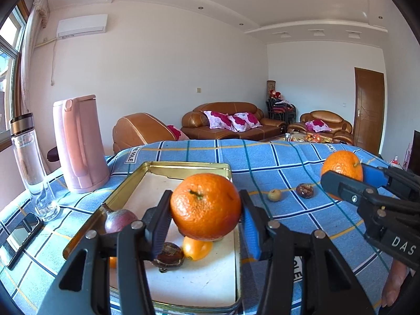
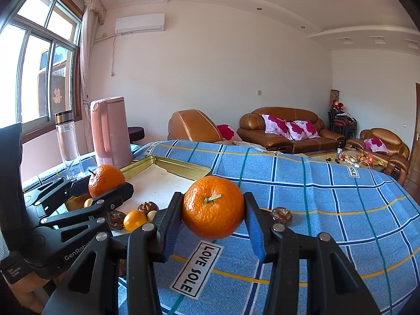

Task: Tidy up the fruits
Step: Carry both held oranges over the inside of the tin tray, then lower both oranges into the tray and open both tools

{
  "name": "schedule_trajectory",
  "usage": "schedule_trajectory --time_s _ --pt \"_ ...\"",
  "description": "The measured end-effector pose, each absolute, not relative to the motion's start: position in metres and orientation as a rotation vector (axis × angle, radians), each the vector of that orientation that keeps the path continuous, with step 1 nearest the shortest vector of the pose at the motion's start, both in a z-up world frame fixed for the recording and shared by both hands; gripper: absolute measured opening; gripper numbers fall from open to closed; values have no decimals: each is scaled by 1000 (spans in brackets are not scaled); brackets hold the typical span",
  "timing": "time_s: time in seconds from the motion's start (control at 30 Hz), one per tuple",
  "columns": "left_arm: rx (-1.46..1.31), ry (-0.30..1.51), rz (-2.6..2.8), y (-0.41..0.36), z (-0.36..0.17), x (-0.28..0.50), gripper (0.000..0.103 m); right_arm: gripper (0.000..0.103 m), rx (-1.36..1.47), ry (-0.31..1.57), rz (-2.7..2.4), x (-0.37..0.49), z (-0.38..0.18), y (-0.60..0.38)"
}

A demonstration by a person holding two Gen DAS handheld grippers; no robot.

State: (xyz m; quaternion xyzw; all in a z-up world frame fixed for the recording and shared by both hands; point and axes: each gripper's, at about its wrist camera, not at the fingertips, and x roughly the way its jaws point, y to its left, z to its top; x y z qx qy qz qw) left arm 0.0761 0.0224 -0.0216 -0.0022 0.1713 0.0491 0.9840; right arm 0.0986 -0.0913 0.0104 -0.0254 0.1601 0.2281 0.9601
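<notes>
My left gripper is shut on a mandarin and holds it in the air above the gold tin tray. In the tray lie a purple passion fruit, a dark brown fruit and a small orange fruit. My right gripper is shut on a second mandarin, held over the blue checked cloth to the right of the tray. On the cloth rest a small yellowish fruit and a dark wrinkled fruit.
A pink kettle and a glass bottle stand left of the tray. A phone lies at the table's left edge. Brown sofas stand beyond the table's far edge. A hand shows under the right gripper.
</notes>
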Motion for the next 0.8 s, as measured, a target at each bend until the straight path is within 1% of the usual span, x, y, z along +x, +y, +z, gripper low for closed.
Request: schedule_trajectory --time_s 0.8 --pt "-21 374 190 70 -24 70 51 48 -111 334 553 101 15 -36"
